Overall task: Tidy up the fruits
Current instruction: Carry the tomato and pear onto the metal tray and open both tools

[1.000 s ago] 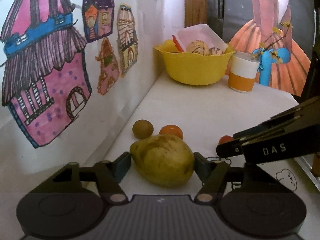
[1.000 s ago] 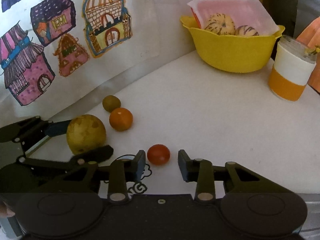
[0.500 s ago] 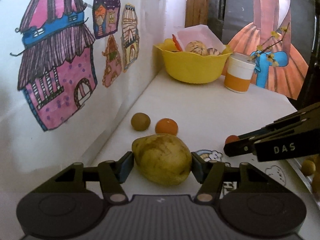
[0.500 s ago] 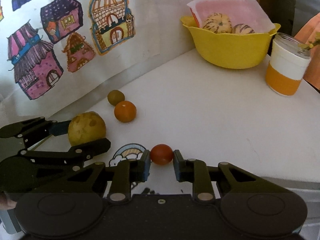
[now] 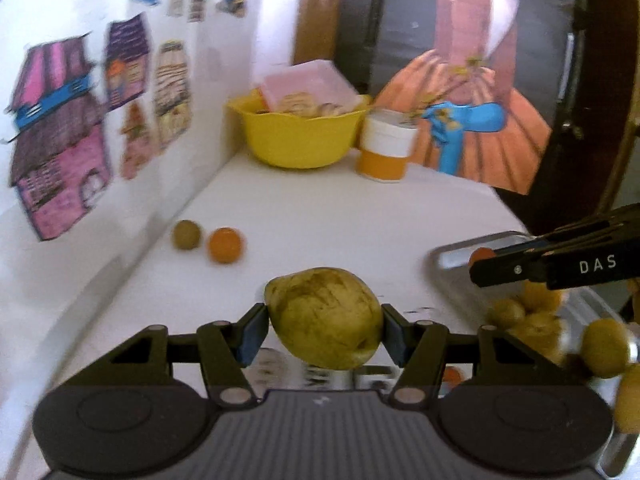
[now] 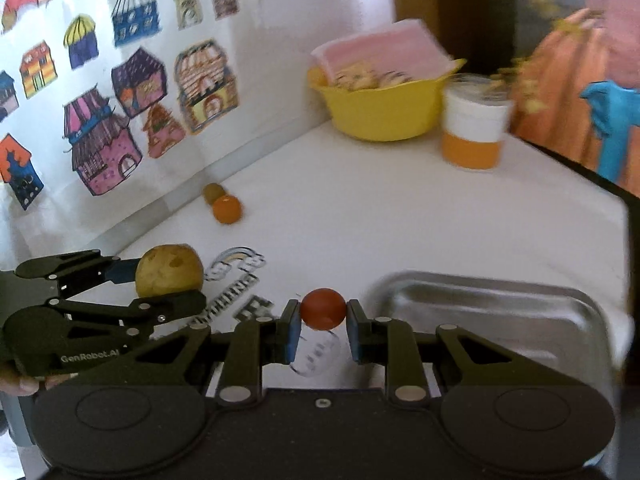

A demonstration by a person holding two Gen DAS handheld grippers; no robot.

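White bench [image 5: 340, 216] runs back to a wall [image 5: 52, 216] hung with coloured drawings of houses [image 6: 100, 144]; a picture of a figure in an orange dress [image 5: 472, 120] stands at the far end. At 12 o'clock in the left wrist view a yellow bowl [image 5: 296, 140] holds striped fruit and a pink box, with an orange-and-white cup [image 5: 386, 150] touching or just beside it on its right.

Left gripper [image 5: 324, 326] has its fingers [image 5: 252, 330] spread wide around a yellow-green pear [image 5: 324, 316], pressing it on both sides; the pear is held above the bench. Beyond it, at 11 o'clock near the wall, an orange [image 5: 225, 245] and a small green fruit [image 5: 186, 234] lie on the bench, just beside each other.

Right gripper [image 6: 322, 322] has its fingers [image 6: 292, 328] set narrow on a small red tomato [image 6: 322, 309], clamped between the blue pads, clear of the bench. Printed stickers [image 6: 236, 276] show on the bench under it. A steel tray [image 6: 480, 308] sits at 3 o'clock of the tomato, near the bench's front edge. In the left wrist view several small yellow fruits [image 5: 536, 320] lie in the tray, blurred, at 3 to 4 o'clock of the pear.
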